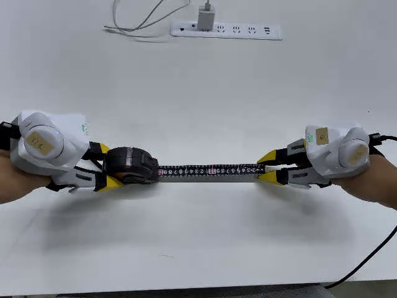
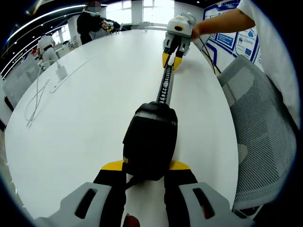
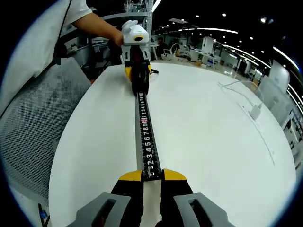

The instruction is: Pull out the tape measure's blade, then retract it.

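Near the front edge of the white table (image 1: 198, 81), the left gripper (image 1: 108, 166) clamps the black tape measure (image 1: 131, 165); the right gripper (image 1: 267, 167) pinches the tip of its drawn-out blade (image 1: 208, 171). Tape measure: probably compact, weighty, best gripped across its flanks. Blade: thin, springy, liable to snap back; hold its end.

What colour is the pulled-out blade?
The flat metal blade is black with white numerals and red marks; clearest in the right gripper view.
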